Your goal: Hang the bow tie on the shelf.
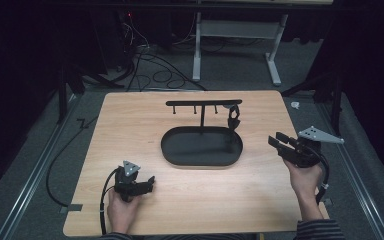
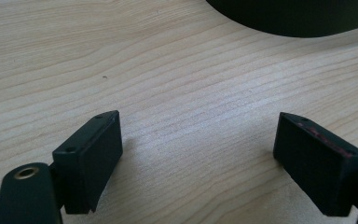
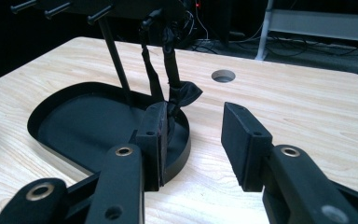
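Looking down from the high view, a black stand [image 1: 203,103] is rising from an oval black tray [image 1: 201,146] at the middle of the wooden table [image 1: 130,120], and a small black strap-like item [image 1: 234,119] is hanging from the peg at the 3 o'clock end of the stand's crossbar. The left gripper [image 1: 150,183] is resting low at about 7 o'clock of the tray, well apart from it, while the right gripper [image 1: 275,140] is hovering at 3 o'clock of the tray, pointing toward the hanging item. In the left gripper view, the jaws are standing wide apart over bare wood, grasping nothing, with the tray's edge [image 2: 298,28] showing at 12 o'clock. In the right gripper view, the jaws are spread and empty, and the strap-like item [image 3: 177,88] is dangling ahead at 11 o'clock, over the tray's near rim [image 3: 182,140]. Judging from this, the item is hanging untouched and the right gripper is lining up for it; reaching, closing and lifting it off the peg all appear left to do.
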A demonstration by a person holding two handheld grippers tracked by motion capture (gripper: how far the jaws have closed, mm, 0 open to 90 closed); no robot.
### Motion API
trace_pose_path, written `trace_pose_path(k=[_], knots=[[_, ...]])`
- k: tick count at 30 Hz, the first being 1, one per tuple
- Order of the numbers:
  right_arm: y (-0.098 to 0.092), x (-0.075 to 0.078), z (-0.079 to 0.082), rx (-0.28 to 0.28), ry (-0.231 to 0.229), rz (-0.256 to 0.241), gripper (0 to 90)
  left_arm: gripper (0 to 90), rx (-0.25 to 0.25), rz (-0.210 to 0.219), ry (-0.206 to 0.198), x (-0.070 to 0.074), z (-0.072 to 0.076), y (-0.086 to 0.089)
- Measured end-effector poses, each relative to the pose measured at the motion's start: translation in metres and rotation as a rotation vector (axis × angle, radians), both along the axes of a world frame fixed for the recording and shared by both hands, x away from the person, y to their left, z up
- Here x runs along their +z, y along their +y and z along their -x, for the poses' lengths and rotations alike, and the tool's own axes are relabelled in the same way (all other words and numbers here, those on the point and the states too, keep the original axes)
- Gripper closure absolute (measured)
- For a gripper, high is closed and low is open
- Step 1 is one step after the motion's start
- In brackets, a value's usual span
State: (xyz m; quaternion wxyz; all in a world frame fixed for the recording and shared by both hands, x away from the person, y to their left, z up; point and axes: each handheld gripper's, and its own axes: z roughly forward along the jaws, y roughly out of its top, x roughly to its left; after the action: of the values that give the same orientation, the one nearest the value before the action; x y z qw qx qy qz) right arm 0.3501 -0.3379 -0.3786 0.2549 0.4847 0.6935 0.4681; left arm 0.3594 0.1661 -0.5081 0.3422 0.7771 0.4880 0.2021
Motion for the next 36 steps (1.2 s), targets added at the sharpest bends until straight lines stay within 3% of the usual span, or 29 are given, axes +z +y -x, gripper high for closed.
trace_pose_path(k=[36], knots=[[0.003,-0.024,0.018,0.026,0.040,-0.031,61.2,16.0,0.000,0.000,0.000,0.000,0.000,0.000]])
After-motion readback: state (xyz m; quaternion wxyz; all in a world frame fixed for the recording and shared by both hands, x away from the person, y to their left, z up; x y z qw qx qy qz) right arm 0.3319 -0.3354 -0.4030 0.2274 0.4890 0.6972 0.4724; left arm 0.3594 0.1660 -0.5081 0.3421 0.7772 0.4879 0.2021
